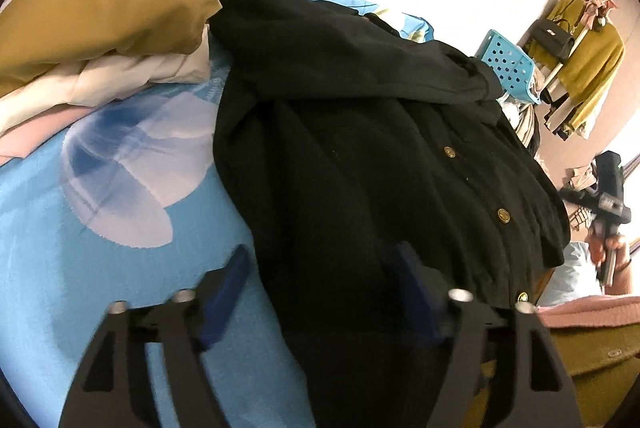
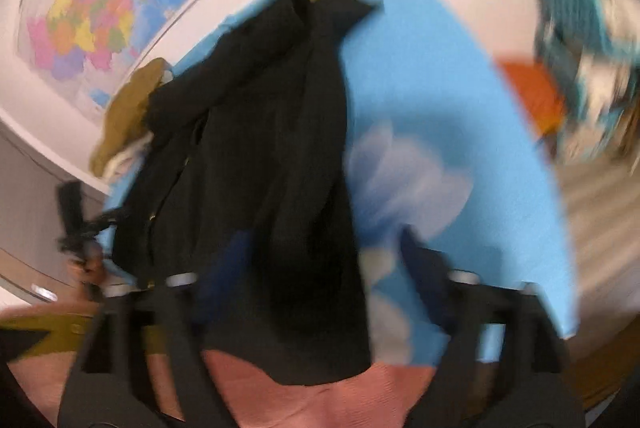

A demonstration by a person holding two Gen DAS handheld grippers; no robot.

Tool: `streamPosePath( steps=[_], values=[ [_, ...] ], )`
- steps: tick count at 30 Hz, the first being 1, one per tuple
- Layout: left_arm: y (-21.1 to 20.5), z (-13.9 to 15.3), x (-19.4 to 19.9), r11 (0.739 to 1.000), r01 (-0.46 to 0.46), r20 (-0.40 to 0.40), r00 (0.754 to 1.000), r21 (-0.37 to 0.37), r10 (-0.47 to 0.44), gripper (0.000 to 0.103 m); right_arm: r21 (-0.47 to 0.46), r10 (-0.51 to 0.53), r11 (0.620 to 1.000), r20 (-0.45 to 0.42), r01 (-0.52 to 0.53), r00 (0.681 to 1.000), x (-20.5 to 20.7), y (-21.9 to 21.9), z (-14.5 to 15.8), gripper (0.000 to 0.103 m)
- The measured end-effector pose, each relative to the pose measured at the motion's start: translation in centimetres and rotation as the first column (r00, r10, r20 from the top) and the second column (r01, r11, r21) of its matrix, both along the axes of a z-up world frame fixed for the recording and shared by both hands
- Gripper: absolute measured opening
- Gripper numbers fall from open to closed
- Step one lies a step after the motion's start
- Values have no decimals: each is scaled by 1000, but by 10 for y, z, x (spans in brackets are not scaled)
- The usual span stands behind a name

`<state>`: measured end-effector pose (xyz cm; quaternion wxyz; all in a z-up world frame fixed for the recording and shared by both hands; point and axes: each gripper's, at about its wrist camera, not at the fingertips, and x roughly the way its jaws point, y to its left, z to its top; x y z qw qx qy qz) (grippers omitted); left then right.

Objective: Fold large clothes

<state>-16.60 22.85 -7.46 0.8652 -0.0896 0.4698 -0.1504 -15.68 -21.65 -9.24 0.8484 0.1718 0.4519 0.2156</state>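
**Black cardigan spread on blue bed sheet, both tongs released**

Black cardigan (image 1: 360, 148) lying lengthwise on the light blue sheet (image 1: 80, 268), button side up, brass buttons (image 1: 503, 215) running along its right edge in the left wrist view. One sleeve or flap folded across the upper part. Far end near the wall; near hem hanging toward a pink cloth (image 2: 320, 400) at the bed's edge.

Left gripper (image 1: 320, 288) spread wide, nothing clamped: left finger (image 1: 224, 296) over bare sheet, right finger over the cardigan's lower part. Contact with the fabric not clear.

Right gripper (image 2: 328, 268) likewise spread wide and empty, straddling the cardigan's near hem, one finger over black fabric, the other over sheet. View heavily blurred.

Beside the cardigan: heap of mustard cloth (image 1: 100, 8) over white cloth (image 1: 120, 80). Beyond the bed: turquoise perforated basket (image 1: 510, 62), clothes rack with a yellow garment (image 1: 588, 64). Coloured map (image 2: 80, 28) on the wall.
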Motion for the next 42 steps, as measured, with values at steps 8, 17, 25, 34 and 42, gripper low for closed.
streamPosePath(
  steps=[8,17,25,34,42],
  values=[
    [-12,-4,9,999,12,-13,1000,38,-11,84,-102,56,994,138,-42,989,93,46,22,86],
    [-33,35,27,984,18,122,992,180,-40,84,-120,87,990,71,-78,994,147,83,0,39],
    [-31,16,39,986,5,67,998,164,-17,84,-48,2,999,56,1,998,159,53,-5,50],
    [14,5,2,999,-46,-1,999,6,46,90,81,134,987,37,-137,990,68,29,1,86],
    [-14,-6,-11,994,82,-14,996,-71,-83,96,107,170,980,-26,-167,985,23,33,-25,87]
  ],
)
